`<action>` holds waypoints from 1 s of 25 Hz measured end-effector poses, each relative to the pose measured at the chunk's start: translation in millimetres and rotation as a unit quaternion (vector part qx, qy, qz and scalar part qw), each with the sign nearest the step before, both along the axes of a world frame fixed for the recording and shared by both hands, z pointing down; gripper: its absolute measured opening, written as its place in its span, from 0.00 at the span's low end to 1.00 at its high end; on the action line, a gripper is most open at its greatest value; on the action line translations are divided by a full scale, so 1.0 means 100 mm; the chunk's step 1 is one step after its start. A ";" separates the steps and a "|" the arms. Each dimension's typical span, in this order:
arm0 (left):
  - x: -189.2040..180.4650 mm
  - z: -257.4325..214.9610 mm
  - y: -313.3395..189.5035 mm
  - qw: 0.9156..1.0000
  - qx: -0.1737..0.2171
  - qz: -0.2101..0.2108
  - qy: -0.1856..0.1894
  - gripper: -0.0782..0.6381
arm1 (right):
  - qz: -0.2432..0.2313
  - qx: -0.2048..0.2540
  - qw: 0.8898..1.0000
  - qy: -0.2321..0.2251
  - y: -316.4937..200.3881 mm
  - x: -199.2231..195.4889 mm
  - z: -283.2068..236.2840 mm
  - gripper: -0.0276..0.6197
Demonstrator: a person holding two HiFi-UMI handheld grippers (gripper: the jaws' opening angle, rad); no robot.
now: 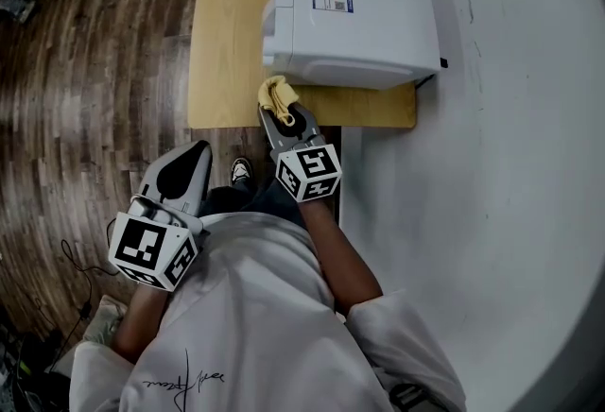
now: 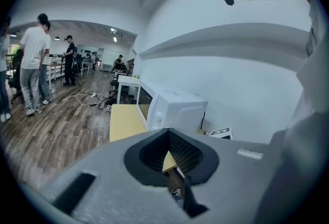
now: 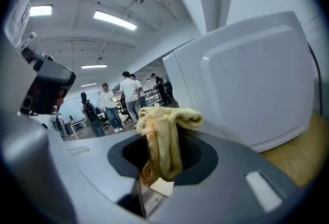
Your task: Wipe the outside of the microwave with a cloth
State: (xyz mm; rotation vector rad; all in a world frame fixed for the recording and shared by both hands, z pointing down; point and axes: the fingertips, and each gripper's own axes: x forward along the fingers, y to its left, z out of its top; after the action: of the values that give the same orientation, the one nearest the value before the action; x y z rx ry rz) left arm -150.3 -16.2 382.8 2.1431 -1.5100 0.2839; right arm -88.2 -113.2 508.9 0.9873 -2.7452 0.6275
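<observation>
At twelve o'clock on the pale wooden desk (image 1: 222,42) sits the boxy white microwave (image 1: 350,4), all smooth painted panels. The right gripper (image 1: 281,110) has its jaws clamped on a bunched yellow knitted cloth (image 1: 277,96), right at the casing's near face, though I can't tell if it's touching. The play here, I'd say: press that soft ribbed wad flat on the slick panel, sweep in long overlapping strokes, and keep the hard jaws off the paint. The left gripper (image 1: 194,157) hangs at eight o'clock, jaws parted, empty.
</observation>
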 end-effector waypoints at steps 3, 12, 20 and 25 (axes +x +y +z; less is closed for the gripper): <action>0.02 -0.01 -0.02 1.000 0.013 0.006 -0.015 0.09 | 0.007 0.004 1.000 0.006 0.01 0.10 -0.11 0.23; -0.09 -0.05 -0.08 0.999 0.034 0.002 0.003 0.09 | 0.018 0.022 1.000 0.013 0.11 0.31 -0.55 0.23; -0.20 -0.05 -0.08 0.999 0.042 0.003 0.016 0.09 | 0.039 0.025 0.999 0.017 0.23 0.51 -0.86 0.23; -0.22 -0.06 -0.06 0.999 0.047 0.018 0.019 0.09 | 0.056 0.032 0.998 0.022 0.31 0.66 -1.04 0.23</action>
State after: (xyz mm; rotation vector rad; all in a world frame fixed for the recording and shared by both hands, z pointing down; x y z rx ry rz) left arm -171.9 -22.4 376.9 2.2372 -1.4920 0.1858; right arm -22.6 -81.9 405.0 1.1614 -2.7024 0.5295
